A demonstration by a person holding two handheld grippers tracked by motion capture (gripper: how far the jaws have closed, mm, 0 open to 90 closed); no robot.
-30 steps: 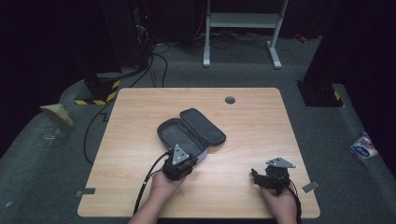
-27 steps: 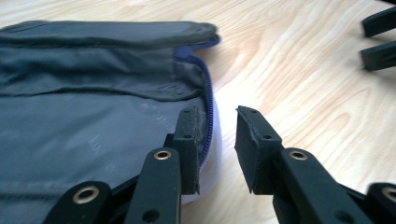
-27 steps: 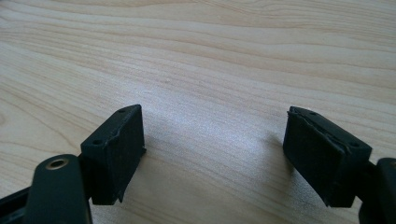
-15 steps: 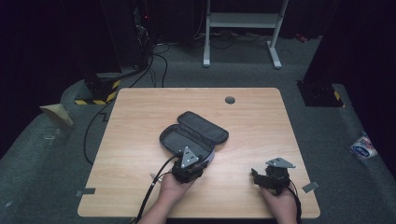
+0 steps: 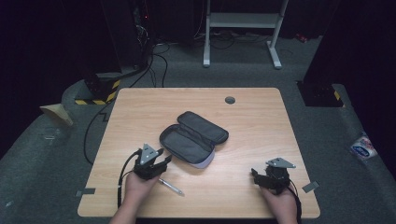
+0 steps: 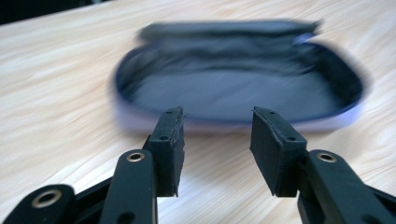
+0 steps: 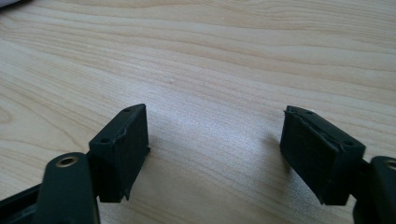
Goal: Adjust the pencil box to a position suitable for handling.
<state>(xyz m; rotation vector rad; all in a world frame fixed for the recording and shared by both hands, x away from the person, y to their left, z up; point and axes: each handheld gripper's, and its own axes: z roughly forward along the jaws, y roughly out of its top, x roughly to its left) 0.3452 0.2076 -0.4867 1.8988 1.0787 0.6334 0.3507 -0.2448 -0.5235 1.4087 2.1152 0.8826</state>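
Observation:
An open dark zip case with a grey lining lies in the middle of the wooden table. My left gripper sits just left of and below the case, open and holding nothing. In the left gripper view the blurred case lies right ahead of the left gripper. A pen lies on the table beside the left hand. My right gripper rests near the front right of the table, and its jaws stand wide apart over bare wood.
A round cable grommet sits near the table's far edge. Cables and a white stand frame are on the floor beyond the table. A packet lies on the floor at the right.
The left gripper has drawn back from the case toward the front left. A pen now shows on the table by the left hand. The right gripper has stayed put.

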